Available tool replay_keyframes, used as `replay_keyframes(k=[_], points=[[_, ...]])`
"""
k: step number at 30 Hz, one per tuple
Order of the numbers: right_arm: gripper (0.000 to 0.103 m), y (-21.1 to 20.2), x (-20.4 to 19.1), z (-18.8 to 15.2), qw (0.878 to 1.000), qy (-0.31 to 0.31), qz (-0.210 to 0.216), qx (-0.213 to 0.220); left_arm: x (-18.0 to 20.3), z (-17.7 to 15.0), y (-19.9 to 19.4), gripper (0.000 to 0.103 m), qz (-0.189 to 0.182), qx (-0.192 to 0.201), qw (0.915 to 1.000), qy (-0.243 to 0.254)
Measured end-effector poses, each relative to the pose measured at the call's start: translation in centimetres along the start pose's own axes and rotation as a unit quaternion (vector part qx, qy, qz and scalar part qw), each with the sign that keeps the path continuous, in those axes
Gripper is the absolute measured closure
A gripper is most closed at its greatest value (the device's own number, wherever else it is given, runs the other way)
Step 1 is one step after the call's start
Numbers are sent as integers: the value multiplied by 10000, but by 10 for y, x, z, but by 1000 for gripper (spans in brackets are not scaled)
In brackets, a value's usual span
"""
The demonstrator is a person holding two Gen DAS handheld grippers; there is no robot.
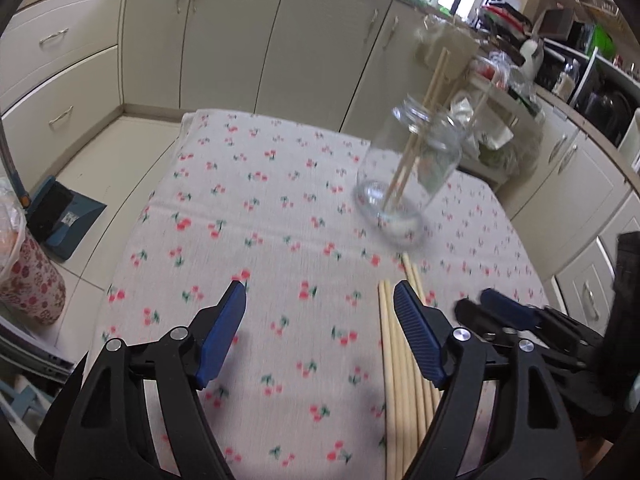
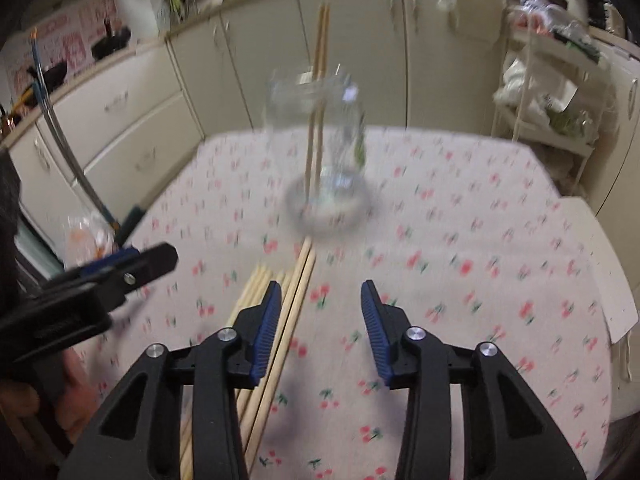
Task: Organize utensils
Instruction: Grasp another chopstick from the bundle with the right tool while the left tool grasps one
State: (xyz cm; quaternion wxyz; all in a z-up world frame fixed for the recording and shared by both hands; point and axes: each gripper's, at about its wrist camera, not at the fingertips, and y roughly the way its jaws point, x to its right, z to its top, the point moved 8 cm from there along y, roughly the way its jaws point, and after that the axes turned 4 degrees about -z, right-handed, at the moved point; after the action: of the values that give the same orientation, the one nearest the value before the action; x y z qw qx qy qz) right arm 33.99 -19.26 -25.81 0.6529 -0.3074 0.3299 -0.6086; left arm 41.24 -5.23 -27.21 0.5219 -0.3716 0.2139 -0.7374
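A clear glass jar [image 1: 408, 184] stands on the cherry-print tablecloth [image 1: 260, 240] with two wooden chopsticks [image 1: 436, 76] upright in it. Several loose chopsticks [image 1: 390, 340] lie on the cloth in front of it. My left gripper [image 1: 320, 292] is open with nothing between its jaws, and the loose chopsticks run under its right finger. In the right wrist view the jar [image 2: 324, 152] stands straight ahead. My right gripper [image 2: 321, 292] is open over the cloth. A pair of loose chopsticks [image 2: 298, 300] lies just inside its left finger, untouched. Each gripper shows at the edge of the other's view: right gripper [image 1: 480, 304], left gripper [image 2: 140, 260].
Cream kitchen cabinets [image 1: 224, 40] run behind the table. A blue dustpan [image 1: 64, 216] lies on the floor at left beside a floral container [image 1: 28, 280]. A white rack with bags [image 2: 540, 112] stands past the table's far right corner.
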Motion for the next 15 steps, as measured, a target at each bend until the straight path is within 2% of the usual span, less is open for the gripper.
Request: replay_keyframes(k=[8,10,13,15], points=[[68,22,1,-5,9991,-231,-224,-265,-1,-12,-1,29,46,-208,9998,58],[73,24,4,-5,9985,-304,-332,-306,3,-12,1,28,45,-254,9996,110],[73,22,5,-4,9989,-182,-181,-384,11,-14,8,28,99,-347,9989,297],[74,23,2,-5,9985,-307,-228,-391,14,-16,14,28,172,-440,9982,376]])
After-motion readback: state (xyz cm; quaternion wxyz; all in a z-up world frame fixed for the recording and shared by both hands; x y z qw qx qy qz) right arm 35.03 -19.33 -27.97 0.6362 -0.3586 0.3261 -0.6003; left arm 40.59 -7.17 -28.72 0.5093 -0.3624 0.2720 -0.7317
